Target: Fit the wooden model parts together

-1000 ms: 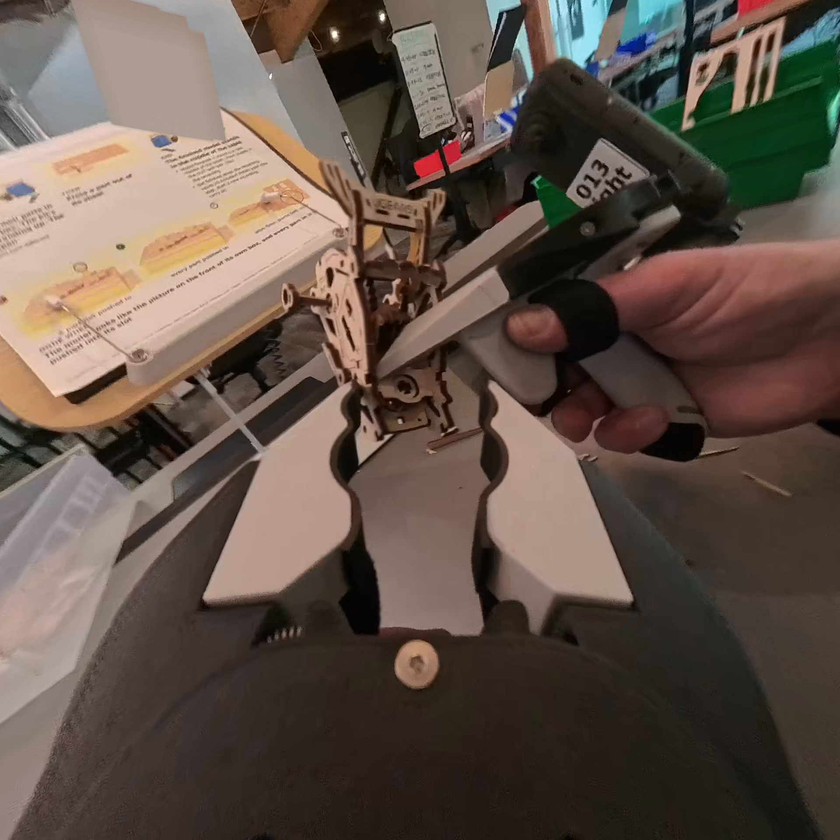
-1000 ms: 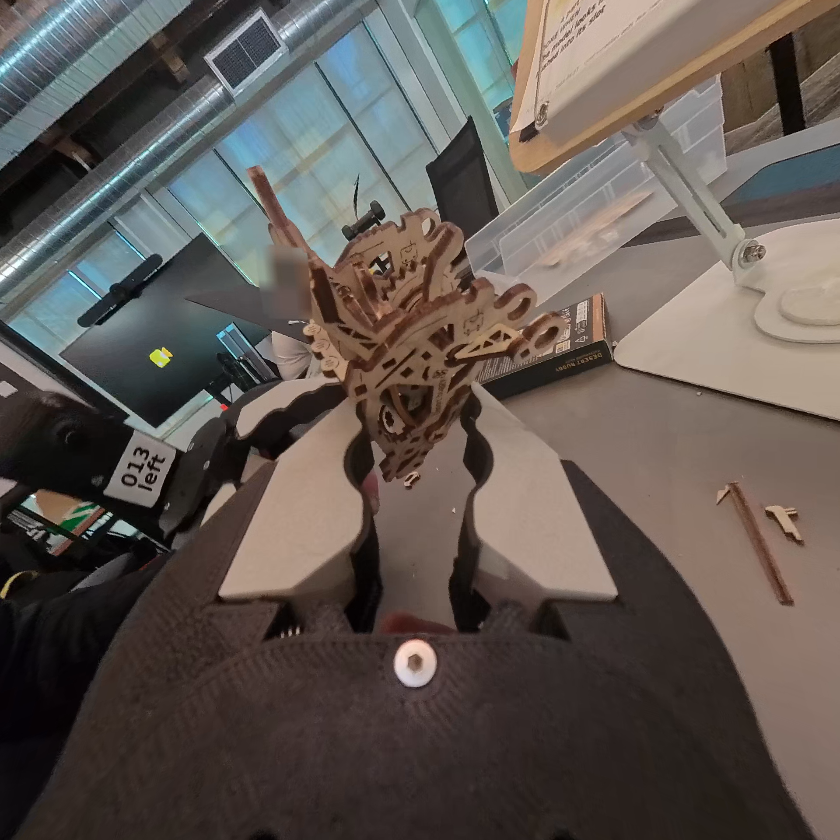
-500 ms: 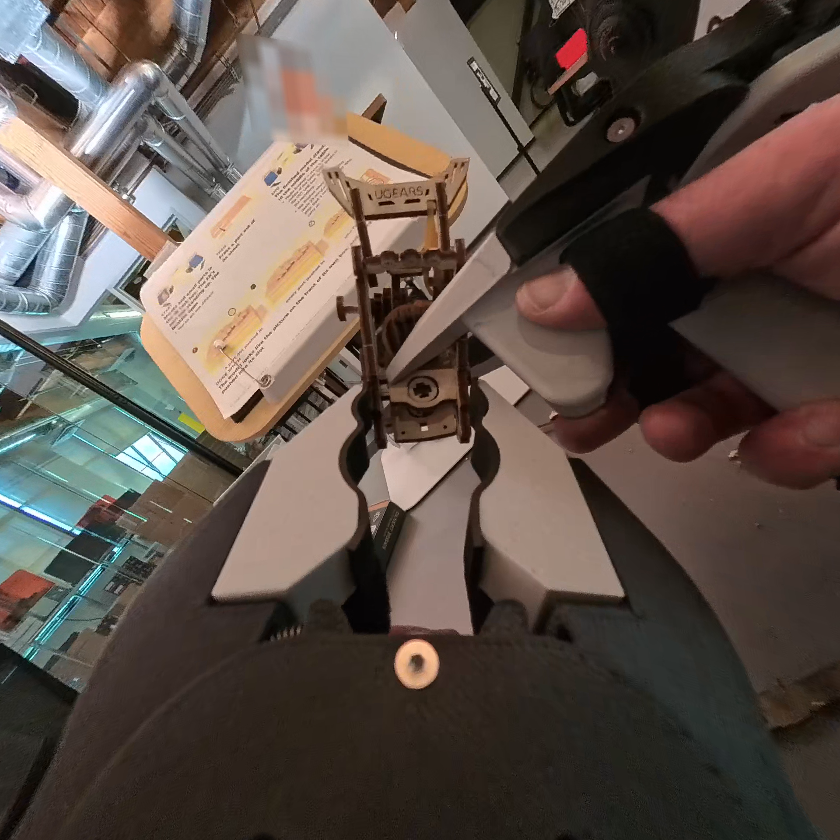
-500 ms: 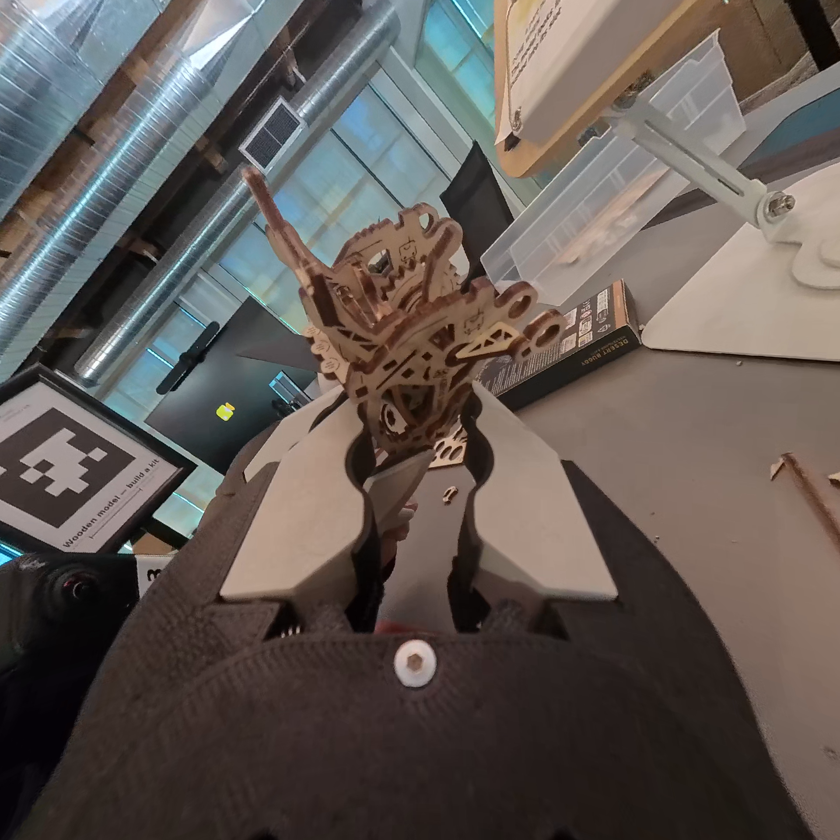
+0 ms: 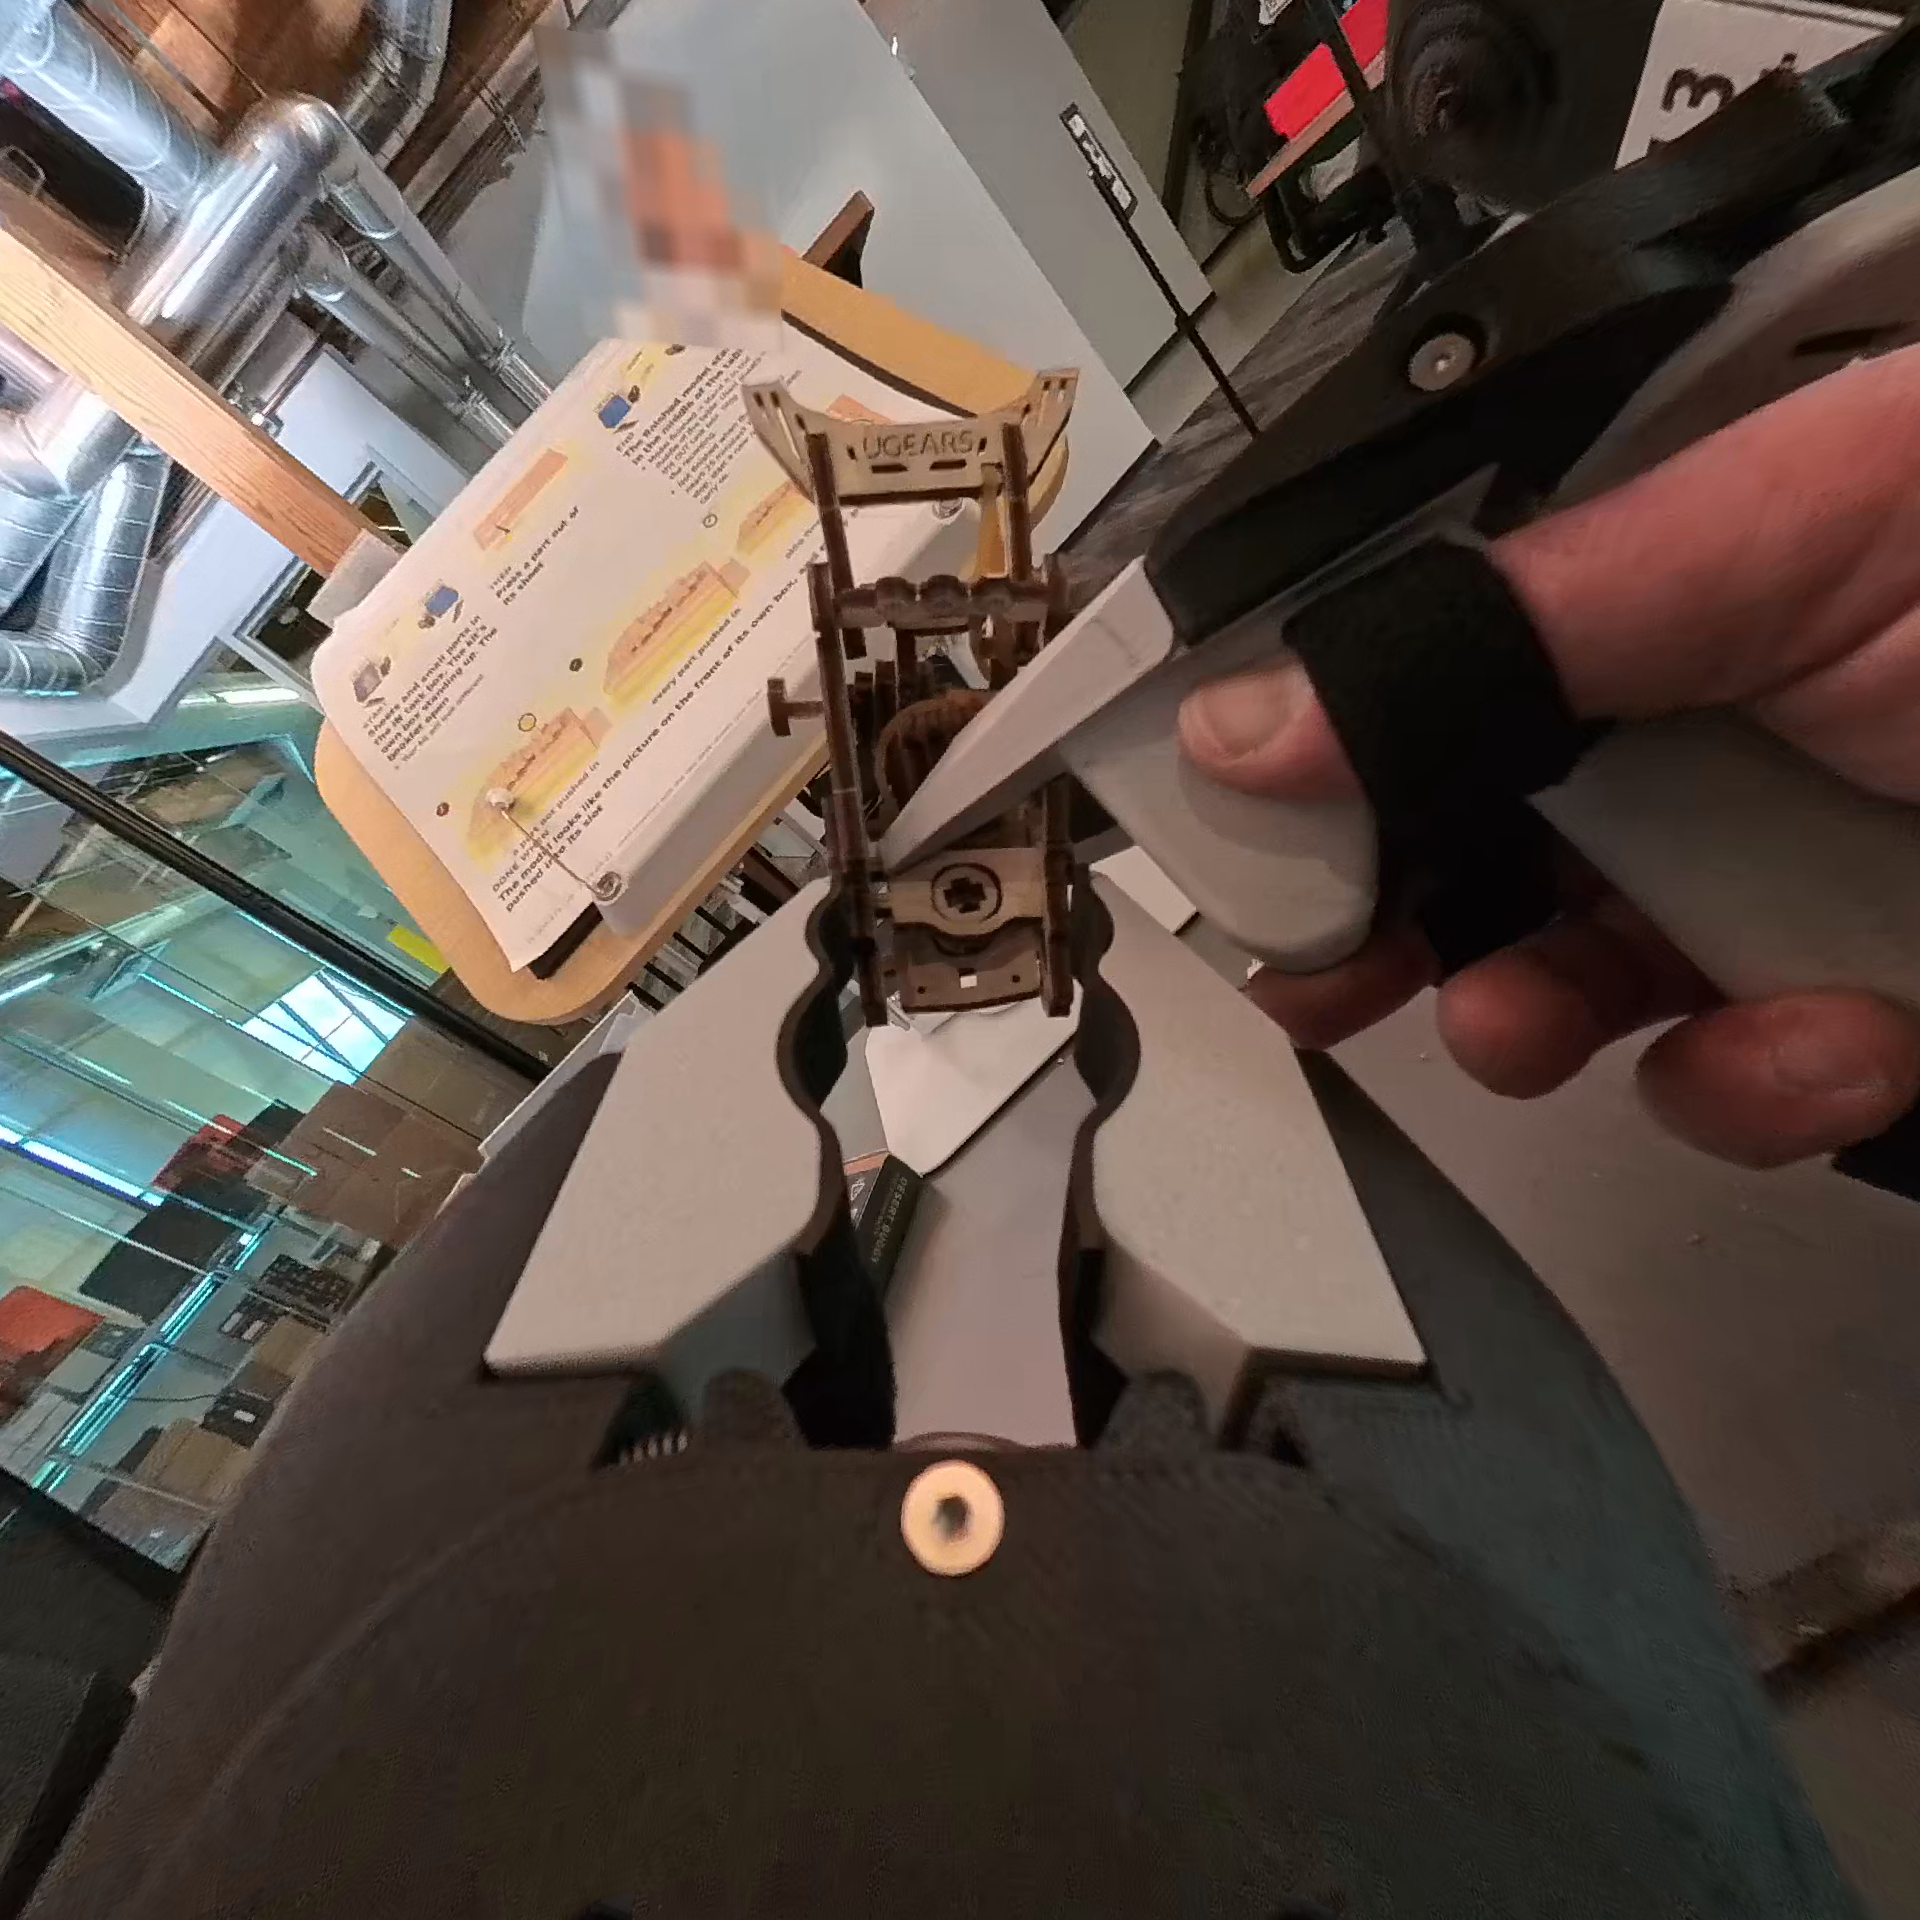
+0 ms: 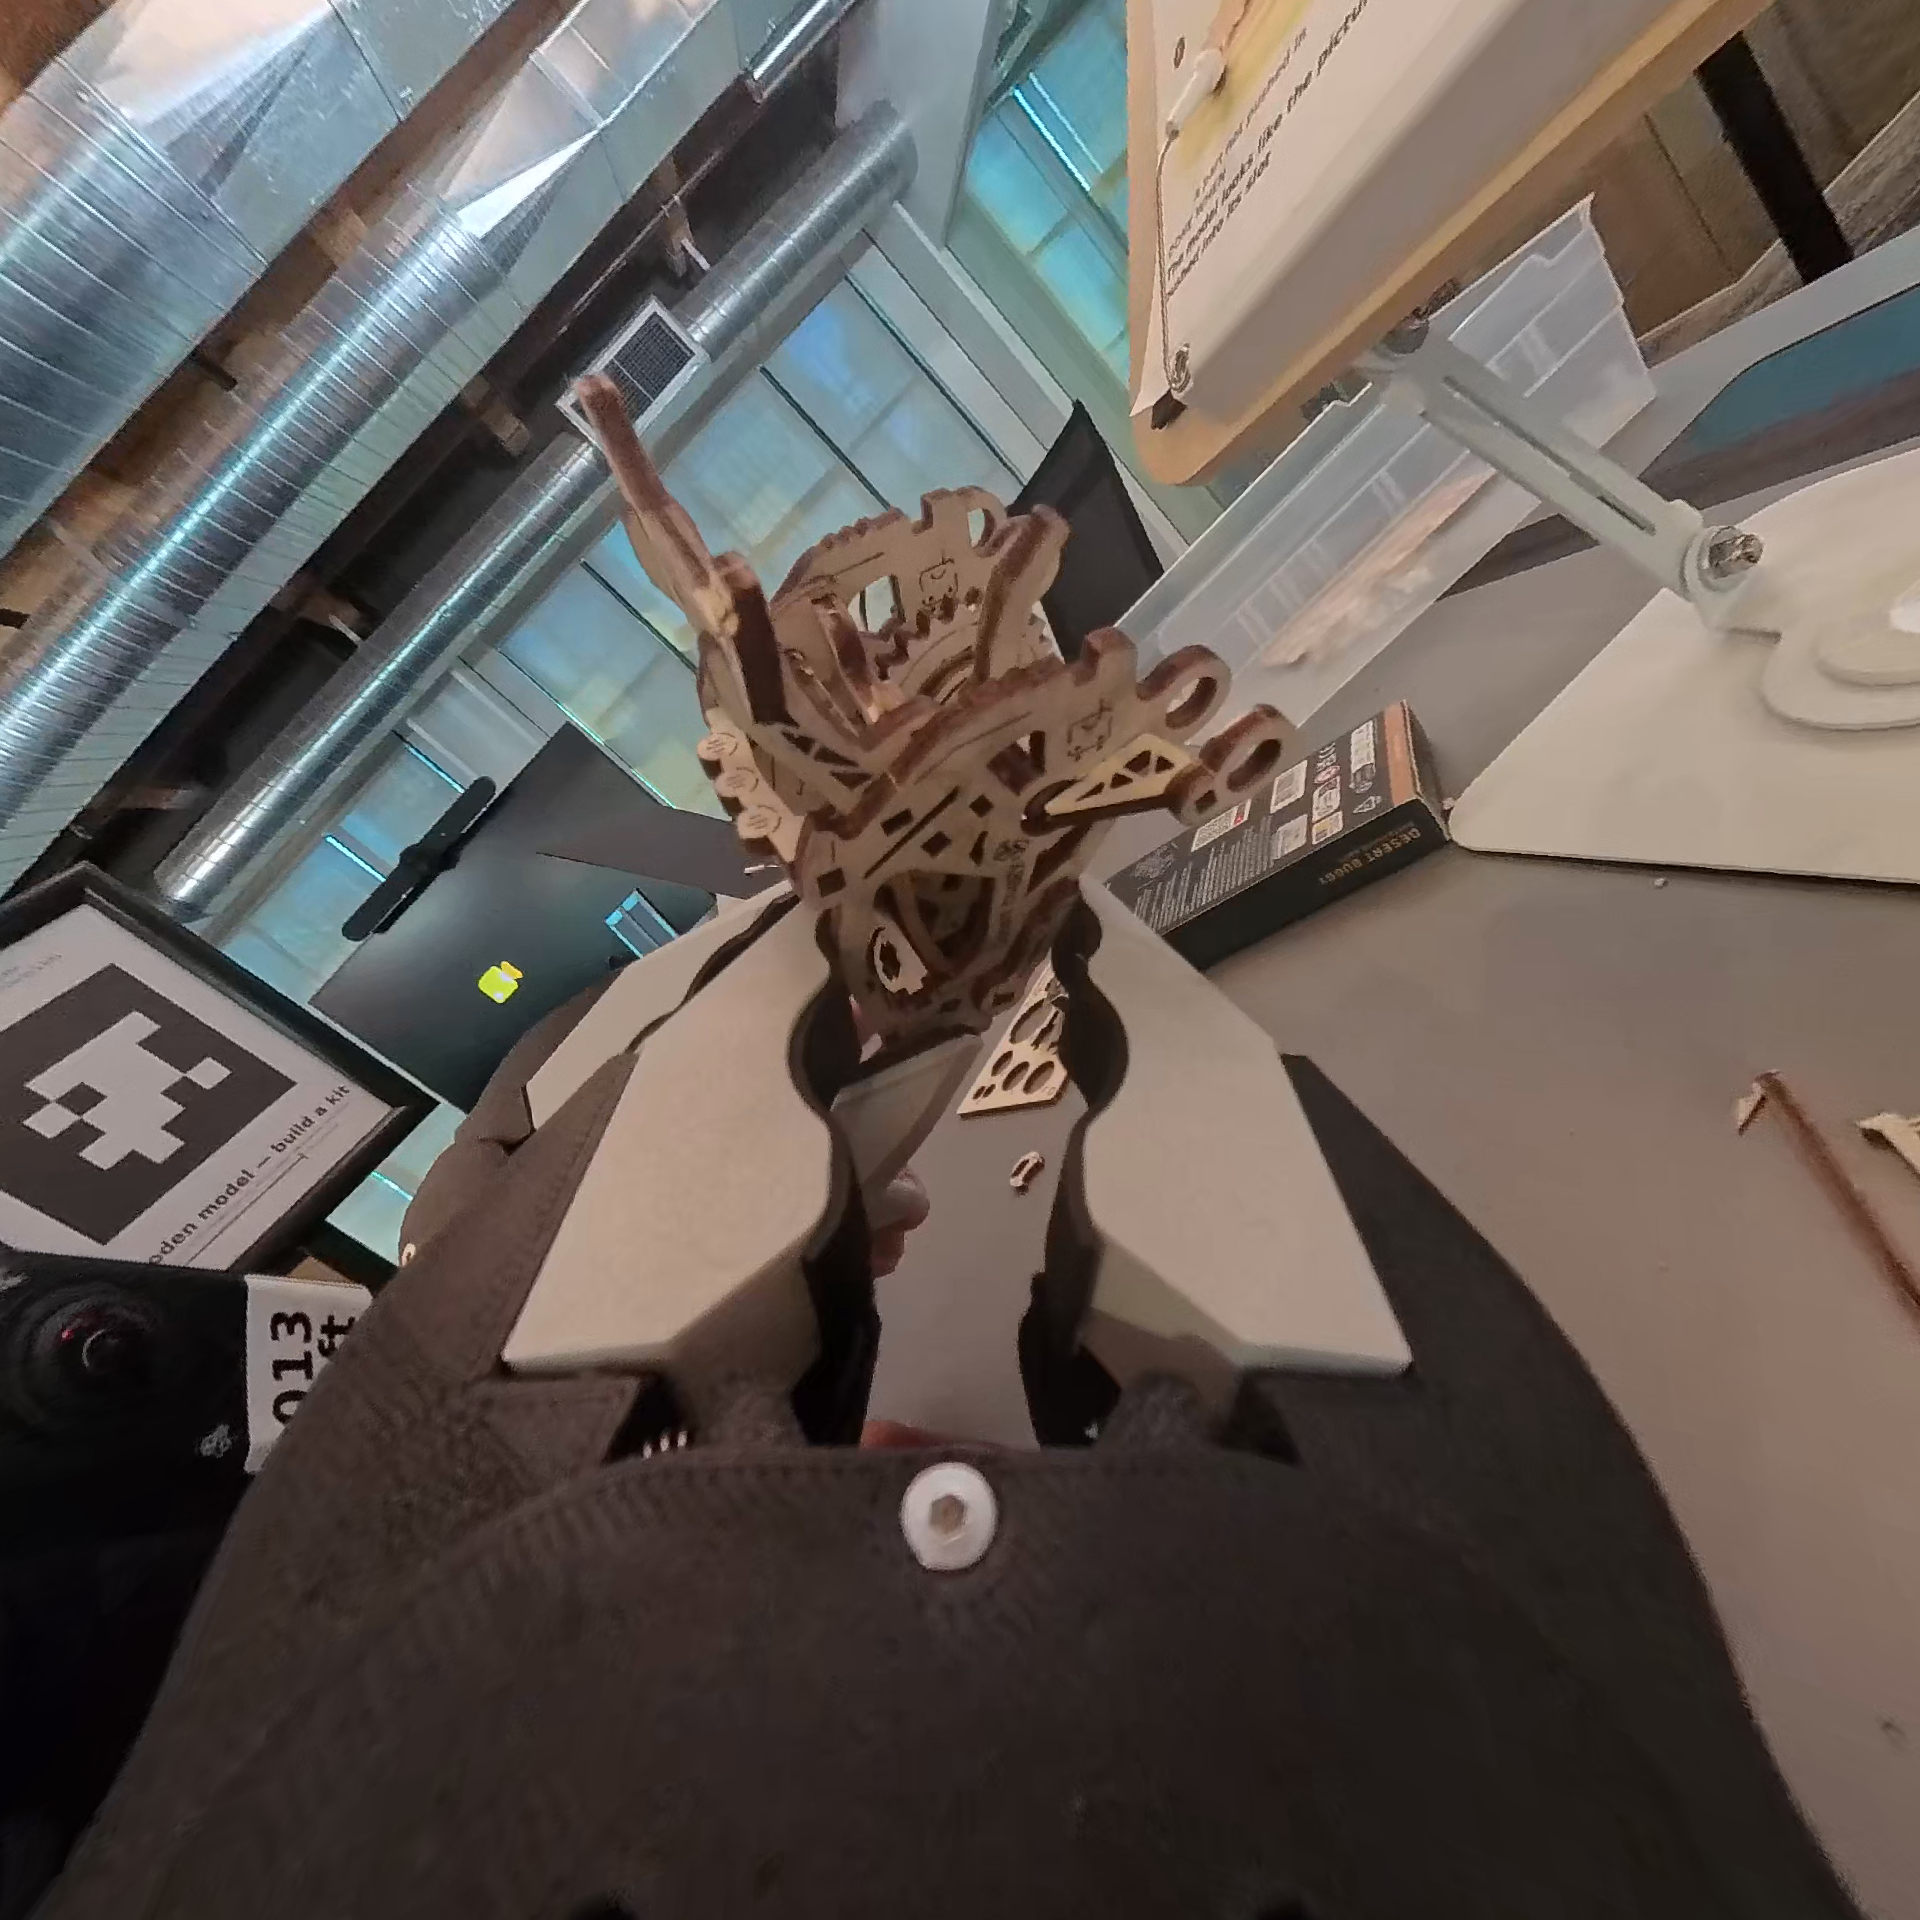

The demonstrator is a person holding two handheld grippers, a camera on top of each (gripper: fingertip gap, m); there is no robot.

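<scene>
The left gripper has its two grey fingers closed on the lower end of the wooden model, one pad against each side plate, so the model stands upright between them, lifted above the table. The right gripper holds the same model from another side: its fingers are narrowed around the model's lower part and seem to press on it. In the left wrist view one tapered finger of the right gripper reaches in from the right and its tip lies against the model, just above a round socket with a cross-shaped hole. A hand with a black strap on one finger grips the handle of that gripper.

Behind the model, an instruction sheet lies on a tilted wooden board, which a white arm carries above a white base on the table. On the table beside this base lies a dark box. A perforated wooden sheet and a small loose piece lie just below the model. Thin wooden sticks lie near the right edge. A clear plastic bin stands at the far side.
</scene>
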